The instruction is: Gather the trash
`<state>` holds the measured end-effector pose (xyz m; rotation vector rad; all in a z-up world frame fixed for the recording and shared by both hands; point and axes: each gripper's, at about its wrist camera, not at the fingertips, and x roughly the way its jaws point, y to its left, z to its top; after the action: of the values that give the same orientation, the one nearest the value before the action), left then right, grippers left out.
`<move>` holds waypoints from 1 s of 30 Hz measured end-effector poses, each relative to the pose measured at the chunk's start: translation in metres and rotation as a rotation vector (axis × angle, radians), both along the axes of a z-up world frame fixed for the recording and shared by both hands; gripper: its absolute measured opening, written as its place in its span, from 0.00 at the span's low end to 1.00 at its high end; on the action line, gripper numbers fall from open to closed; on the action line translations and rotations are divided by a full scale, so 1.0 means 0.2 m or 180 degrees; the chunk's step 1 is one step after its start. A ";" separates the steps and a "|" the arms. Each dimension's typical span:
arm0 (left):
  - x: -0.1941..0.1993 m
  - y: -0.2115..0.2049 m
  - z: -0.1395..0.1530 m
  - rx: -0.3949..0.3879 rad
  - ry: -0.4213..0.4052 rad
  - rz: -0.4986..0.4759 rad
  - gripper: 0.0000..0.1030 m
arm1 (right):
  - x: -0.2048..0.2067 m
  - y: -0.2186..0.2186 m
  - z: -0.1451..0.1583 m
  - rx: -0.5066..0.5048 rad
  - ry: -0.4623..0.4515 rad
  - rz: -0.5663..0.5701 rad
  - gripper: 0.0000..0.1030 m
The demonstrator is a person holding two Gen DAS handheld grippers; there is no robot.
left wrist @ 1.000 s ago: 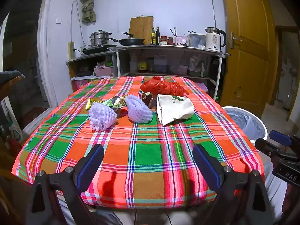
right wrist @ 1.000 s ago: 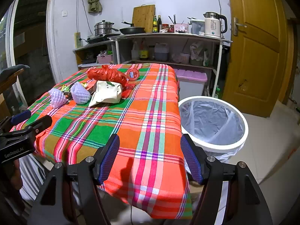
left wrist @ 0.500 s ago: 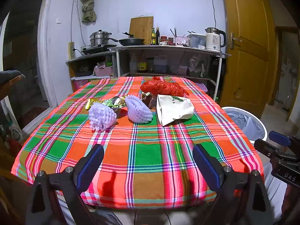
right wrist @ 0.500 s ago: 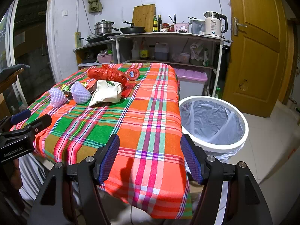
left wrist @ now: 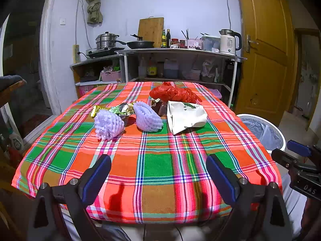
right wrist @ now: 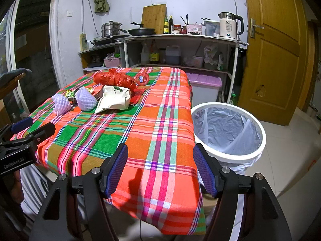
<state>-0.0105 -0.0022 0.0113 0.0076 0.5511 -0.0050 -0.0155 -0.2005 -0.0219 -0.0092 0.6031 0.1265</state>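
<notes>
Trash lies on the plaid tablecloth [left wrist: 160, 160]: two purple foam fruit nets [left wrist: 108, 124] [left wrist: 147, 116], a white paper bag [left wrist: 185, 116], a red plastic bag [left wrist: 172, 93], and foil wrappers [left wrist: 118, 108]. The right wrist view shows the same pile: white bag [right wrist: 114, 98], red bag [right wrist: 114, 79], foam net [right wrist: 86, 98], and a round red lid [right wrist: 142, 79]. The white bin [right wrist: 228, 132] with a liner stands right of the table. My left gripper [left wrist: 158, 174] is open and empty at the table's near edge. My right gripper [right wrist: 160, 168] is open and empty over the near right corner.
A metal shelf unit [left wrist: 180, 64] with pots, pan, kettle and bottles stands behind the table. A yellow door [right wrist: 276, 60] is at the right. A purple-lidded box [right wrist: 204, 86] sits under the shelf. A chair edge [left wrist: 10, 84] is at the left.
</notes>
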 end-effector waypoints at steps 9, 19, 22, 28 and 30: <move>-0.01 0.00 0.00 -0.0001 0.0010 -0.0005 0.93 | 0.00 0.00 0.00 -0.0005 0.0002 -0.0002 0.66; -0.01 -0.01 0.01 -0.0006 0.0014 -0.0005 0.93 | 0.00 0.00 0.00 -0.0002 0.0003 -0.0002 0.66; -0.01 -0.01 0.00 -0.0003 0.0010 -0.0003 0.93 | 0.00 0.00 -0.01 -0.0004 0.0010 -0.0002 0.66; 0.00 -0.02 -0.01 -0.0009 0.0028 -0.0003 0.94 | 0.00 0.00 0.00 -0.0001 0.0011 0.0003 0.66; 0.00 -0.01 -0.01 -0.0012 0.0027 -0.0003 0.93 | 0.00 0.00 -0.01 0.0000 0.0016 0.0008 0.66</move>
<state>-0.0111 -0.0052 0.0086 0.0043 0.5596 -0.0071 -0.0149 -0.2000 -0.0241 -0.0096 0.6082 0.1290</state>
